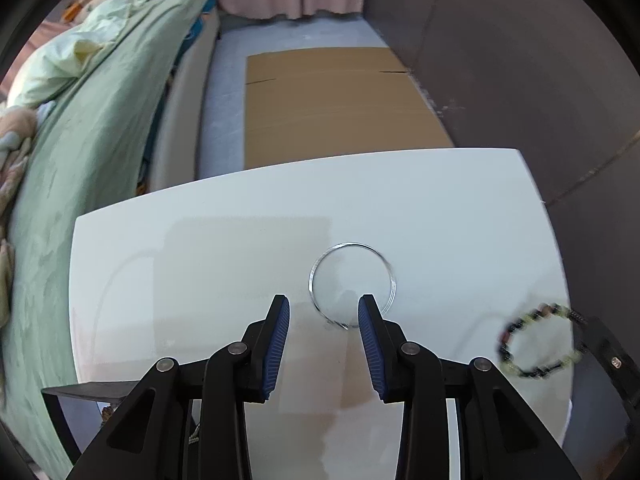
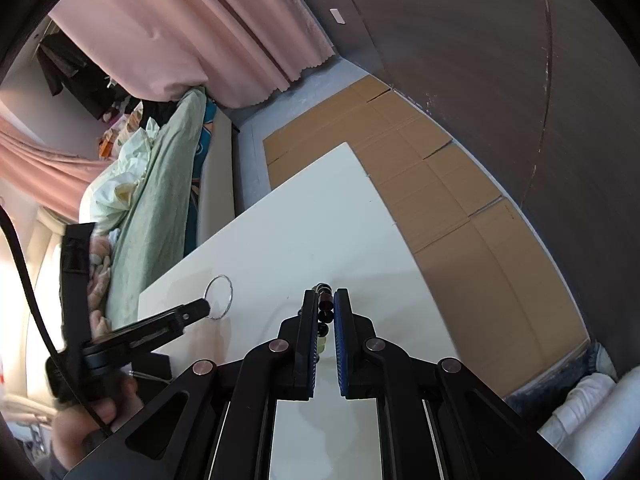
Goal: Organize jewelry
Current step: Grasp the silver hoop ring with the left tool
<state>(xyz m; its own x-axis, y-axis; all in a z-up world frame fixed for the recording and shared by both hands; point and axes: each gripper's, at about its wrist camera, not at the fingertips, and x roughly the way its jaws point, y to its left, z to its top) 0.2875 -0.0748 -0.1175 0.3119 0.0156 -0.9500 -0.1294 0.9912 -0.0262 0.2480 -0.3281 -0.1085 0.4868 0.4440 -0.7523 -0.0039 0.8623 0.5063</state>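
Silver bangle (image 1: pixel 352 284) just beyond left tool (image 1: pixel 323 312)

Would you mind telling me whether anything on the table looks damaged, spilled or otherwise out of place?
Nothing stands out. The silver bangle lies flat on the white table, and the beaded bracelet is held whole in the right gripper.

silver wire bangle (image 1: pixel 352 284) on white table (image 1: pixel 240 216); beaded bracelet (image 1: pixel 538 340) at four o'clock, black and pale yellow-green; blue ribbed pads (image 1: pixel 280 344) on black fingers; pink curtain (image 2: pixel 180 28), mint green bedding (image 1: pixel 92 128), brown cardboard (image 1: pixel 332 100).
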